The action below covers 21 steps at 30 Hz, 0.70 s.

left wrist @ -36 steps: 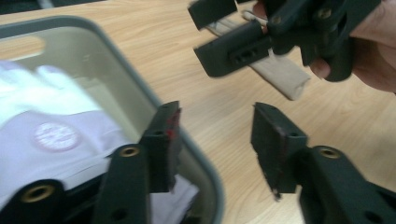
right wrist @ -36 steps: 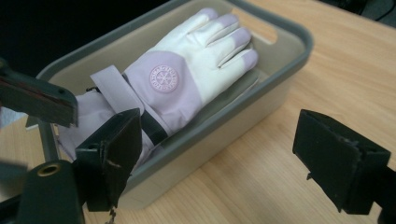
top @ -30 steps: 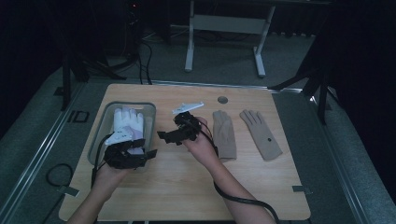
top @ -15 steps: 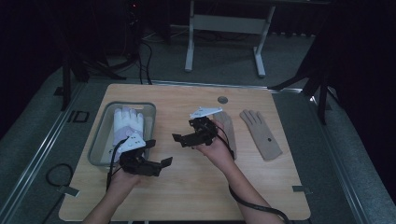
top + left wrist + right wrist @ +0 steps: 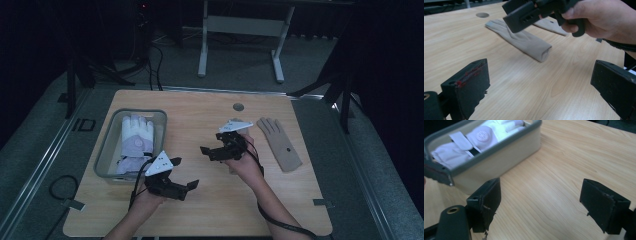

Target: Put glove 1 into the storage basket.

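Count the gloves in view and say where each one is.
4, as far as shows: two white gloves stacked in the grey bin, one tan glove flat on the table's right, one rolled tan glove beneath the right hand.

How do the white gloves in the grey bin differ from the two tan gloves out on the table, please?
The white gloves are white with a pale lilac patch and strap; the tan gloves are plain beige.

The white gloves lie piled inside the grey bin; the tan gloves rest directly on the wooden table.

The white gloves overlap each other; the tan gloves lie apart, one flat with fingers spread, the nearer one lying narrow.

Neither gripper holds any of them.
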Tool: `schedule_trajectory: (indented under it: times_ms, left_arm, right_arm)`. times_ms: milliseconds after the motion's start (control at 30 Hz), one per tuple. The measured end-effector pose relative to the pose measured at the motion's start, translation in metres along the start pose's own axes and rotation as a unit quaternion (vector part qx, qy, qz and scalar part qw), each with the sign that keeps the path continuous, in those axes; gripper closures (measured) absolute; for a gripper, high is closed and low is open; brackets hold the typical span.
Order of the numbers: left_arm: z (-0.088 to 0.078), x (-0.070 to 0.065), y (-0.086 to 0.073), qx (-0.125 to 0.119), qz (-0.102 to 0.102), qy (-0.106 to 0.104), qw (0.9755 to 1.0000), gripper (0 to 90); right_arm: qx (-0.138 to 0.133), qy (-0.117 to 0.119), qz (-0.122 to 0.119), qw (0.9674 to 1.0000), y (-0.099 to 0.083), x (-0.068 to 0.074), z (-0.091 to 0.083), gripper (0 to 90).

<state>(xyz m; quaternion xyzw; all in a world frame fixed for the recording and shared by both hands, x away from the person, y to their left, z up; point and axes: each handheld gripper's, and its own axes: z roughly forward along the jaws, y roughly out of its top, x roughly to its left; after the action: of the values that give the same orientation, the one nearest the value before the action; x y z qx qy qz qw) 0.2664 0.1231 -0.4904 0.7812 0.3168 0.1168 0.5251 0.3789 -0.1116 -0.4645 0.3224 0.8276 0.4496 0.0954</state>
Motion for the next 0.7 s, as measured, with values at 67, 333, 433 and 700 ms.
schedule_trajectory:
  times_ms: [67,333,433,700]
  left_arm:
    - [0.005,-0.001,-0.004,0.001,-0.002,-0.006,1.0,3.1]
    - [0.021,-0.003,-0.027,-0.002,0.013,0.003,0.9999,3.0]
    - [0.024,-0.003,-0.034,-0.003,0.016,0.004,0.9999,3.0]
    - [0.029,-0.007,-0.044,-0.001,0.035,0.011,0.9993,3.0]
  right_arm:
    - [-0.001,0.0,0.001,1.0,-0.005,-0.004,-0.002,19.1]
    - [0.005,-0.017,0.008,0.9998,-0.027,-0.017,-0.011,21.0]
    - [0.006,-0.024,0.003,0.9997,-0.037,-0.02,-0.016,21.6]
    - [0.001,-0.027,0.011,0.9996,-0.055,-0.027,-0.024,21.9]
